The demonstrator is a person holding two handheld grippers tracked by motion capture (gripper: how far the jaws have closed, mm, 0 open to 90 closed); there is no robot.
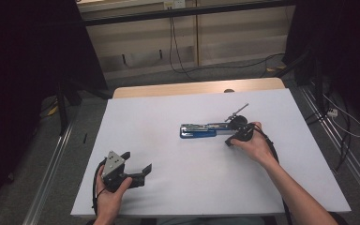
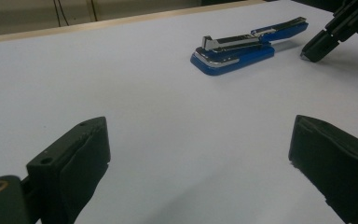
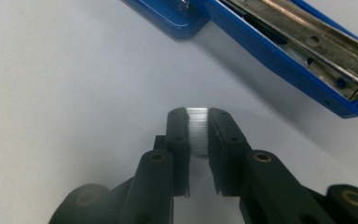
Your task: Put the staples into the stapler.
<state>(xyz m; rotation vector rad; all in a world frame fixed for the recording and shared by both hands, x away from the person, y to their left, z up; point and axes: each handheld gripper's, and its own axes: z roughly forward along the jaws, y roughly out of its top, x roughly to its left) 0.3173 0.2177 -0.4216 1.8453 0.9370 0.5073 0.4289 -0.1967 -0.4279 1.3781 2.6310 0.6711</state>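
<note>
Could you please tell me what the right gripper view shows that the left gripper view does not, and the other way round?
The right gripper view alone shows a silvery strip of staples pinched in the right tool, close beside the stapler's open metal channel. The left gripper view alone shows the left tool with jaws wide apart over bare white table, and the right tool from outside. Both share the opened blue stapler lying on that table.

High view looks down the table; both gripper views sit low, sharing the stapler, probably near
</note>
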